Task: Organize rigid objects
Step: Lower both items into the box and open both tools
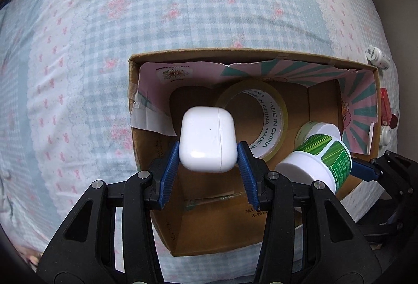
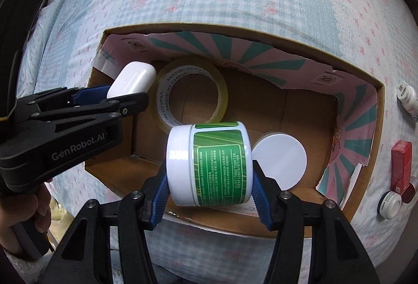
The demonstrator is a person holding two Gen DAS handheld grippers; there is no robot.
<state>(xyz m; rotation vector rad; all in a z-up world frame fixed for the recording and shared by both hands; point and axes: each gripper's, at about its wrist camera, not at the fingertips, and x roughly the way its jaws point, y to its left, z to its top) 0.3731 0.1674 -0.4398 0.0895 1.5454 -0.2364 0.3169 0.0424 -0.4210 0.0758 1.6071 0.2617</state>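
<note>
My left gripper (image 1: 207, 150) is shut on a white earbuds case (image 1: 206, 137), held above the left part of an open cardboard box (image 1: 235, 52). The case also shows in the right wrist view (image 2: 132, 82). My right gripper (image 2: 209, 174) is shut on a white jar with a green label (image 2: 209, 163), held on its side over the box's near edge (image 2: 235, 227). The jar also shows in the left wrist view (image 1: 321, 158). Inside the box lie a roll of clear tape (image 2: 193, 96) and a round white-lidded jar (image 2: 278, 161).
The box rests on a bed with a blue checked, pink-flowered cover (image 1: 156, 9). Right of the box lie a white bottle (image 2: 407, 99), a red carton (image 2: 401, 163) and a small white jar (image 2: 389, 204). The person's hand (image 2: 23, 208) holds the left gripper's handle.
</note>
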